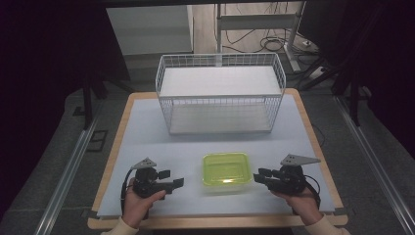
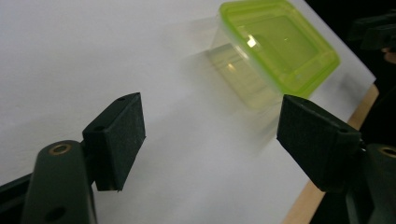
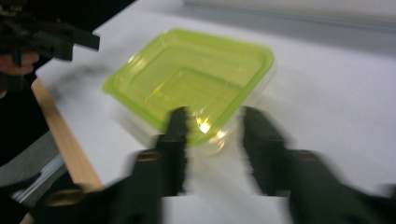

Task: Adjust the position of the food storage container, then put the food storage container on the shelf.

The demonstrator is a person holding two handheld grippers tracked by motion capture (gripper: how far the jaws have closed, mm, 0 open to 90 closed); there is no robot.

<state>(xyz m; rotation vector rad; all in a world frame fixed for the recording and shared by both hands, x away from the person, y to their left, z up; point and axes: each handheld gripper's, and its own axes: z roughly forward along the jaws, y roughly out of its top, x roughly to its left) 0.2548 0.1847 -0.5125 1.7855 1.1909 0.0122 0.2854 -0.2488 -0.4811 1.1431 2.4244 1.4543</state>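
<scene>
From above, near the front edge of the white-covered worktop (image 1: 147, 127), a clear plastic box with a lime-green lid (image 1: 226, 171) sits between my two hands. My left gripper (image 1: 172, 179) lies to its left, jaws pointing right toward the box and standing apart with nothing between them. My right gripper (image 1: 259, 175) is just beside the box's right side, jaws pointing left at it, parted and holding nothing. Farther back, in the middle of the worktop, stands a white wire basket (image 1: 220, 93) with a pale liner on its floor.

Along my left gripper (image 2: 210, 130), the two black jaws stand wide apart over bare white worktop (image 2: 93, 56), gripping nothing. The lidded box (image 2: 275, 46) rests beyond them, toward the upper right, well clear of both pads. Part of my other gripper shows dark at the far right edge.

Along my right gripper (image 3: 212, 140), the picture is blurred. Its jaws are partly open, with a gap between them, and the box (image 3: 191, 79) lies straight ahead, its near edge just beyond the tips. I cannot tell whether the tips touch it; nothing is clamped. The left gripper (image 3: 42, 37) shows past the box at the upper left, above the worktop's wooden edge (image 3: 60, 135).
</scene>
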